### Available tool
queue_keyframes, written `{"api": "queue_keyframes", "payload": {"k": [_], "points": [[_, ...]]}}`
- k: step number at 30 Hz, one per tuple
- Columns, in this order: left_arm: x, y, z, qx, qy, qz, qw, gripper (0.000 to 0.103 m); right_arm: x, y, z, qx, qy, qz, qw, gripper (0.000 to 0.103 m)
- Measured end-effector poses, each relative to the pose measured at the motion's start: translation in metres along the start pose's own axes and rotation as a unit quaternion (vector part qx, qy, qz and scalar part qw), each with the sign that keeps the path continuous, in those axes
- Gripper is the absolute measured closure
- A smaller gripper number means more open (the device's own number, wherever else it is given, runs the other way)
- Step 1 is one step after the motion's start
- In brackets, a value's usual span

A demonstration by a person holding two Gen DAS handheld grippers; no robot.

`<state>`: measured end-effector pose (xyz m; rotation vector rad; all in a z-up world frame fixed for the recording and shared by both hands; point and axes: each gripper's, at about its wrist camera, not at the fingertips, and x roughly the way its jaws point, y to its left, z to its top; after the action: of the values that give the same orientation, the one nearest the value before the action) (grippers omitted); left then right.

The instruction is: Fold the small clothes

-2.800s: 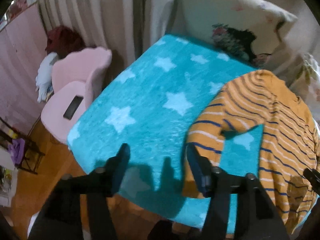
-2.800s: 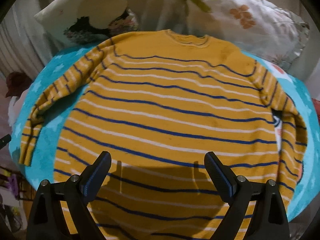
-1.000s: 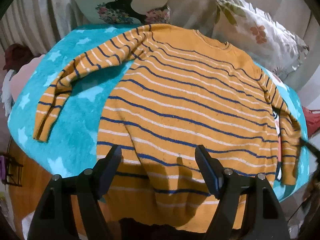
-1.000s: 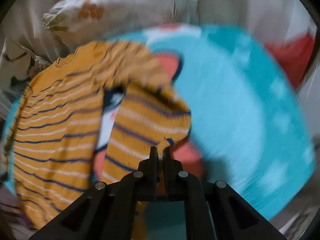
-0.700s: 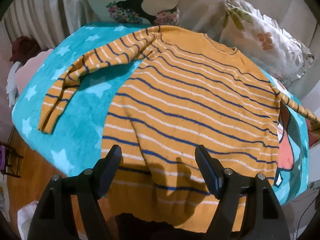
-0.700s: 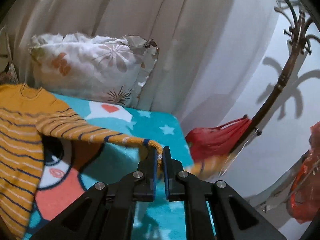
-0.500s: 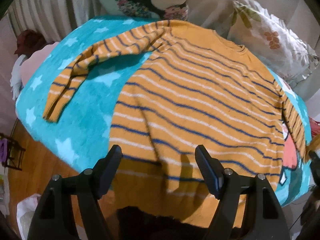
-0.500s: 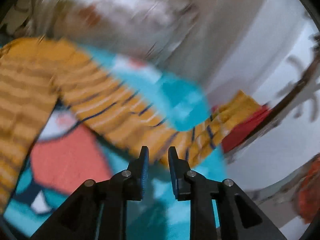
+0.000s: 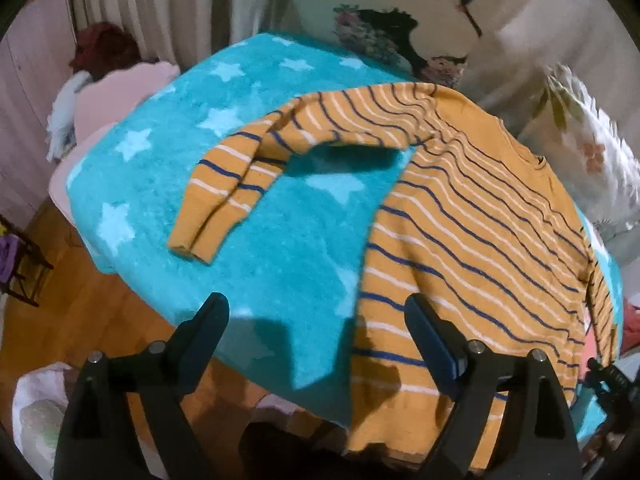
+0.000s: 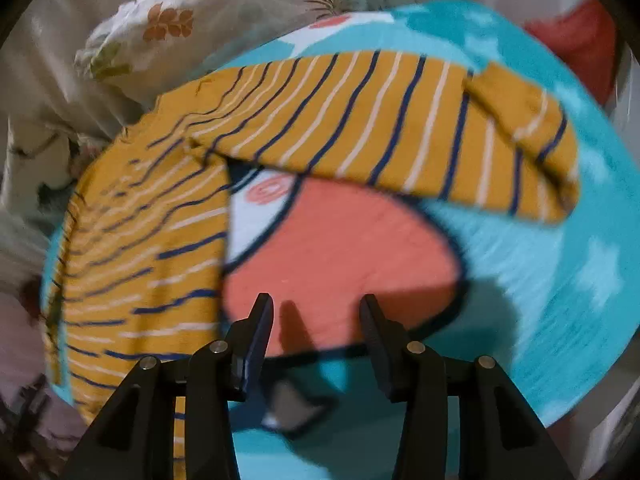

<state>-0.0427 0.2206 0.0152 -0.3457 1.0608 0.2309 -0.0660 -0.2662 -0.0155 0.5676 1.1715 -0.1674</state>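
While both tools hang empty above it, a mustard-yellow striped sweater point(image 9: 472, 216) lies spread face-up across a turquoise star-print blanket point(image 9: 280, 260), its hem drooping over the near edge and its collar toward the floral pillows point(image 9: 400, 20) at the back. Seen from the left wrist, the left gripper point(image 9: 316, 328) is spread wide and holds nothing, poised over the blanket just beside the sweater's lower side seam; one sleeve point(image 9: 256, 168) bends outward and down, its cuff lying flat on the blanket apart from the body. From the right wrist, the right gripper point(image 10: 316, 328) is likewise parted and empty, hovering over an orange cartoon patch point(image 10: 340, 256) on the blanket, while the other sleeve point(image 10: 400, 128) lies stretched out sideways, its cuff doubled over on itself. Motion blur softens that view. The knit looks soft, light and limp, likely to sag and stretch wherever it is lifted and to cling somewhat to the fleecy blanket. The ribbed cuffs and hem corners appear the firmest places to pinch, with a grip at each cuff the probable way to bring the sleeves in over the body.
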Motion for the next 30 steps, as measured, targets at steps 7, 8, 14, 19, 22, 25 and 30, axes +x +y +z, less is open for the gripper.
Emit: {"api": "queue_keyframes", "payload": {"k": [7,8,14,19,22,25,30], "points": [[0.028,0.012,0.011,0.04,0.063,-0.083,0.9937,0.015,0.006,0.031,-0.035,0.05,0.002,0.054,0.997,0.046],[0.031,0.012,0.012,0.05,0.071,-0.098,0.9914,0.015,0.007,0.035,-0.04,0.052,0.003,0.055,0.997,0.045],[0.057,-0.005,0.011,0.1,0.132,-0.205,0.9647,0.015,0.01,0.059,-0.068,0.065,0.012,0.076,0.995,0.044],[0.069,-0.026,0.007,0.119,0.139,-0.235,0.9546,0.011,0.014,0.069,-0.087,0.087,0.023,0.107,0.99,0.044],[0.07,-0.037,0.002,0.118,0.163,-0.28,0.9387,0.017,0.02,0.081,-0.096,0.081,0.033,0.129,0.988,0.044],[0.071,-0.043,-0.009,0.112,0.174,-0.289,0.9346,0.027,0.021,0.088,-0.101,0.061,0.036,0.129,0.989,0.044],[0.057,-0.044,-0.029,0.114,0.159,-0.258,0.9463,0.047,0.019,0.092,-0.106,0.032,0.042,0.117,0.992,0.047]]}}
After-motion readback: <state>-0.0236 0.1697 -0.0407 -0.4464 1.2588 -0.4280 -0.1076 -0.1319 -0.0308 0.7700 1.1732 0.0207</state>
